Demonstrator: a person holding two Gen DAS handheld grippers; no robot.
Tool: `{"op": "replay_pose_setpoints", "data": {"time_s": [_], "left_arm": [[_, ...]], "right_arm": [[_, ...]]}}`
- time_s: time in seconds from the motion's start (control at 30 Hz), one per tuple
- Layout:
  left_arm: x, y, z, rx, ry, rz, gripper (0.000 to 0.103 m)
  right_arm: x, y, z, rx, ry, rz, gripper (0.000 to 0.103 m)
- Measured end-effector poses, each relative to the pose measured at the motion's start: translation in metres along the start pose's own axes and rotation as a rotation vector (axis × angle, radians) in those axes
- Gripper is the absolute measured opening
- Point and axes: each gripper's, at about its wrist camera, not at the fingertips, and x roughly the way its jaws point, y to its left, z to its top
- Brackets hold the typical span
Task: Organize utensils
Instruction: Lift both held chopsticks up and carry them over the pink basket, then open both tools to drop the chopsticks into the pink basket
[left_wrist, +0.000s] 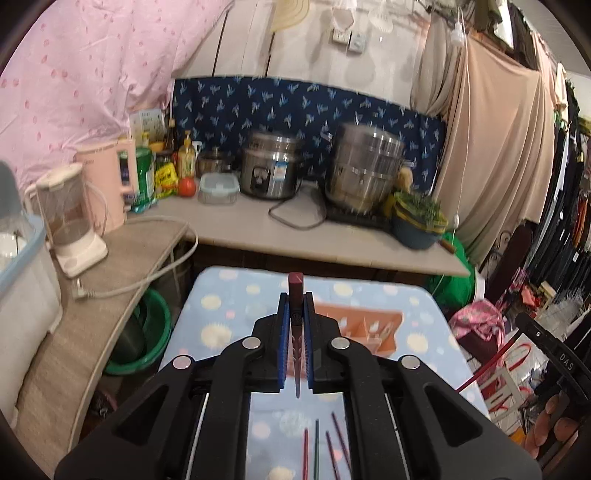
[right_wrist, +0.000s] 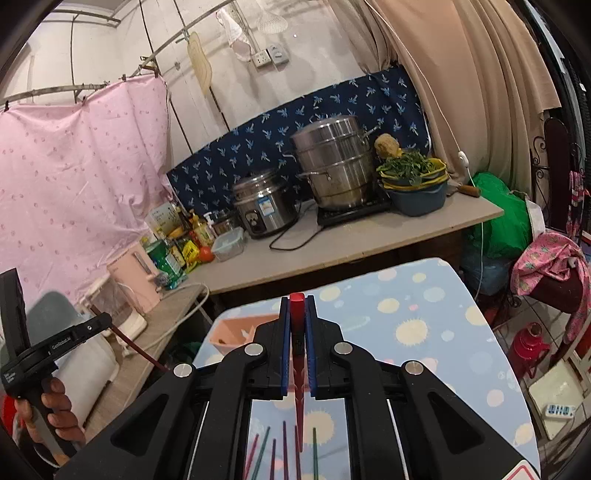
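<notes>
Fingers of the left gripper (left_wrist: 296, 295) are clenched on a dark red chopstick (left_wrist: 296, 291), its butt standing past the tips toward twelve o'clock. Fingers of the right gripper (right_wrist: 296, 299) are likewise clamped on a bright red chopstick (right_wrist: 297, 314). Both are held above the blanket-covered bench (left_wrist: 229, 314). Loose chopsticks (right_wrist: 284, 446) are seen lying on it at six o'clock, near its close edge. An orange utensil tray (left_wrist: 369, 321) is set at one o'clock of the left gripper, with bare blanket around it. A gap is seen between the bench's far edge and the kitchen counter (left_wrist: 258, 229).
</notes>
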Motion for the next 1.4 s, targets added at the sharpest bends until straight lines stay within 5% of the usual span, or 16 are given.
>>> {"op": "replay_pose_setpoints", "data": {"time_s": [0.4,0.87,1.17,1.3,1.4], "left_arm": [[0.027,-0.016,0.067,0.013,-0.12,0.002,0.007],[0.095,-0.007,0.041,0.001,0.008,0.014,0.007],[0.108,-0.002,0.027,-0.006,0.038,0.035,0.007],[0.106,0.0,0.025,-0.016,0.032,0.054,0.025],[0.102,0.0,0.024,-0.014,0.032,0.055,0.026]], "right_arm": [[0.051,0.031,0.063,0.019,-0.116,0.052,0.008],[0.129,0.03,0.028,-0.014,0.013,0.005,0.008],[0.144,0.025,0.012,-0.018,0.054,-0.025,0.012],[0.138,0.024,0.012,-0.018,0.044,-0.03,0.023],[0.131,0.023,0.012,-0.02,0.041,-0.027,0.023]]}}
